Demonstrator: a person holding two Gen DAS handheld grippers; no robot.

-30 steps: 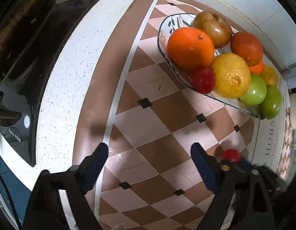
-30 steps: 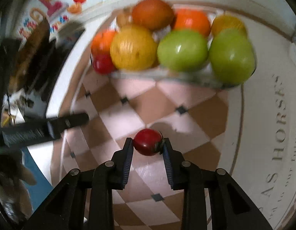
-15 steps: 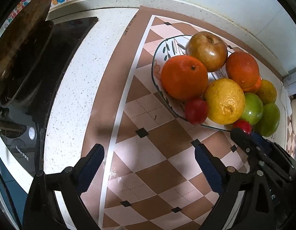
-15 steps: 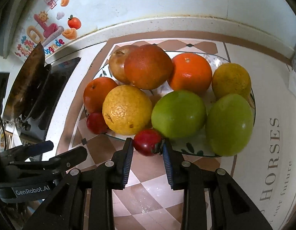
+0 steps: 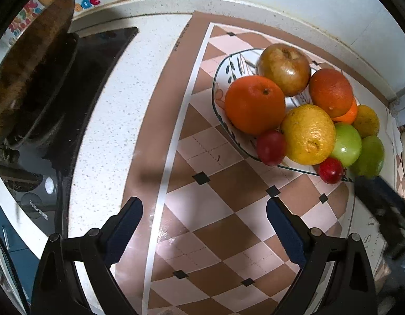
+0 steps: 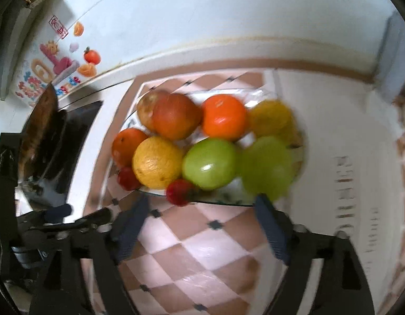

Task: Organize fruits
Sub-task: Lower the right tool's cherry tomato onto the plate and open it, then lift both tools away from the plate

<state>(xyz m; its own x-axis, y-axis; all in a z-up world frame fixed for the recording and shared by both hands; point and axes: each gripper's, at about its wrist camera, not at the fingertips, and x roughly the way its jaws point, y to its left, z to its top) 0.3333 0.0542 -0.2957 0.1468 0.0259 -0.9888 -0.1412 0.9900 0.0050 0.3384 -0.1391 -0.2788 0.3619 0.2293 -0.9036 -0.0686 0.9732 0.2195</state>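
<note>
A glass plate (image 5: 223, 78) (image 6: 228, 199) on the checkered mat holds oranges, a yellow citrus (image 5: 307, 134) (image 6: 156, 166), green apples (image 6: 210, 164), a brown apple (image 5: 282, 68) and two small red fruits. One small red fruit (image 5: 330, 170) (image 6: 179, 192) sits at the plate's near rim. My right gripper (image 6: 202, 223) is open and empty just in front of it; it shows blurred in the left wrist view (image 5: 378, 204). My left gripper (image 5: 202, 225) is open and empty above the mat, left of the plate.
A black stove (image 5: 79, 99) with a dark pan (image 5: 29, 84) lies to the left on the speckled counter. A white tiled wall with stickers (image 6: 58, 73) runs behind. The left gripper's body (image 6: 58, 223) shows at the left of the right wrist view.
My right gripper has opened and pulled back, leaving the small red fruit at the plate's near rim. My left gripper has drifted slightly back.
</note>
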